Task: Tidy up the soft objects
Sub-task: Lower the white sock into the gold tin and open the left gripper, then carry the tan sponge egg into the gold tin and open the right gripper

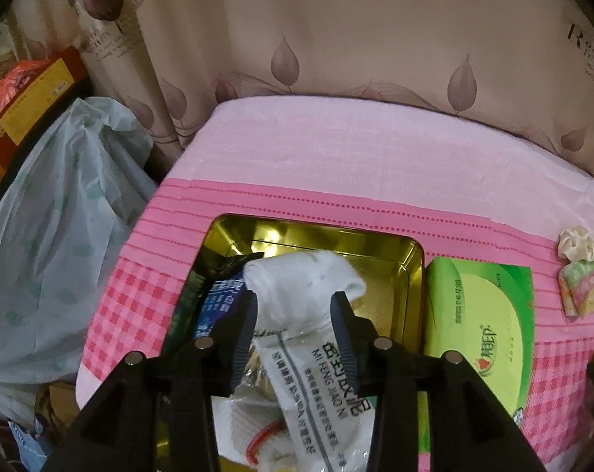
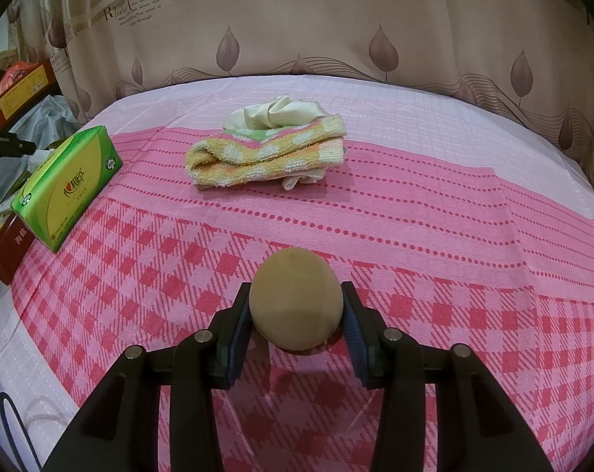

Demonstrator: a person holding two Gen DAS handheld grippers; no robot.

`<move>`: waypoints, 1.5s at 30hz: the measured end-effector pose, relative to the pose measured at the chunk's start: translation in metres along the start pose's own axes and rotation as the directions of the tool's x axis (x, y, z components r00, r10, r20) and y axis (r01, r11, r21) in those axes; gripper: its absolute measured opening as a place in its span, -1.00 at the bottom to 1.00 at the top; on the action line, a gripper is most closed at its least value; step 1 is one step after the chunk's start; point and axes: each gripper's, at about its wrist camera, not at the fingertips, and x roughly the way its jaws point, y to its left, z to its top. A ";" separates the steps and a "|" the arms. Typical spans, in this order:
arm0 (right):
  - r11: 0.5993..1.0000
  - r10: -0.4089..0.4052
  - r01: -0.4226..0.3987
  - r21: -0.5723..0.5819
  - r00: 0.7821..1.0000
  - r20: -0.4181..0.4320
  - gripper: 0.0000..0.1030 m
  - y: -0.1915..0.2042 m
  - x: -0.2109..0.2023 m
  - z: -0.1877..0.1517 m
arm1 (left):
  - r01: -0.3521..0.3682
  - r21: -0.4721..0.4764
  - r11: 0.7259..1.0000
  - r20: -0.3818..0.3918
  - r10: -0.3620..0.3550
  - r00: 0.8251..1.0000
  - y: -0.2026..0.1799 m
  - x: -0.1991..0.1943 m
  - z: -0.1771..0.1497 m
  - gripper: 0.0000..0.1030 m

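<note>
A soft white knit sock [image 1: 303, 287] is lying over crinkly plastic packets inside the shiny gold metal tin [image 1: 409, 271]. It is sitting between the spread fingers of the left gripper [image 1: 297, 310], which are flanking it loosely. At the tin's three o'clock a glossy green tissue pack [image 1: 482, 314] is resting on the pink checked cloth. The right gripper [image 2: 296, 306] is clamping a smooth tan ball [image 2: 296, 303]; at its twelve o'clock a folded terry towel [image 2: 265, 151] is lying.

Pinks, gold and green
Pink checked cloth [image 2: 415, 236]; gold tin [image 1: 375, 251]; white sock [image 1: 301, 279]; green-yellow tissue pack [image 2: 67, 185]; tan ball [image 2: 296, 303].
</note>
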 end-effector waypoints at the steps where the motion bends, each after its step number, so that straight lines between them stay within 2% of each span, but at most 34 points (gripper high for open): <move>1: 1.000 0.000 0.000 0.000 1.000 0.000 -0.20 0.000 0.000 0.000 | 0.002 -0.002 1.000 0.012 -0.002 1.000 0.001 -0.006 -0.002 -0.23; 5: 1.000 -0.006 0.006 -0.005 1.000 -0.002 -0.20 0.001 0.000 0.000 | 0.013 -0.016 1.000 0.051 -0.013 0.999 0.006 -0.030 -0.011 -0.21; 13: 1.000 -0.011 0.011 -0.009 1.000 -0.003 -0.20 0.002 0.000 0.000 | -0.034 -0.023 0.999 0.114 0.036 0.993 0.018 -0.064 -0.052 -0.15; 20: 0.999 -0.032 0.032 -0.026 0.999 -0.007 -0.20 0.003 0.001 -0.002 | -0.128 -0.033 0.991 0.150 0.131 0.980 0.040 -0.070 -0.090 -0.14; 24: 0.998 -0.044 0.044 -0.036 0.999 -0.007 -0.21 0.001 0.000 -0.002 | -0.124 -0.061 0.990 0.143 0.132 0.981 0.051 -0.064 -0.109 -0.14; 27: 0.998 -0.049 0.048 -0.039 0.999 -0.007 -0.22 0.001 -0.001 -0.002 | -0.120 -0.078 0.990 0.131 0.129 0.983 0.056 -0.062 -0.113 -0.14; 29: 0.998 -0.053 0.053 -0.044 0.999 -0.005 -0.24 0.005 0.000 -0.001 | -0.097 -0.092 0.991 0.149 0.111 0.983 0.060 -0.065 -0.112 -0.14; 32: 0.997 -0.063 0.063 -0.052 0.998 -0.005 -0.25 0.006 0.000 -0.002 | -0.103 -0.117 0.988 0.168 0.122 0.978 0.065 -0.066 -0.114 -0.14; 38: 0.995 -0.082 0.082 -0.063 0.997 -0.001 -0.28 0.008 -0.002 -0.002 | -0.089 -0.153 0.984 0.128 0.109 0.986 0.071 -0.055 -0.115 -0.14; 45: 0.992 -0.103 0.103 -0.073 0.995 0.006 -0.29 0.009 -0.009 0.000 | -0.109 -0.199 0.974 0.134 0.137 0.982 0.080 -0.055 -0.116 -0.14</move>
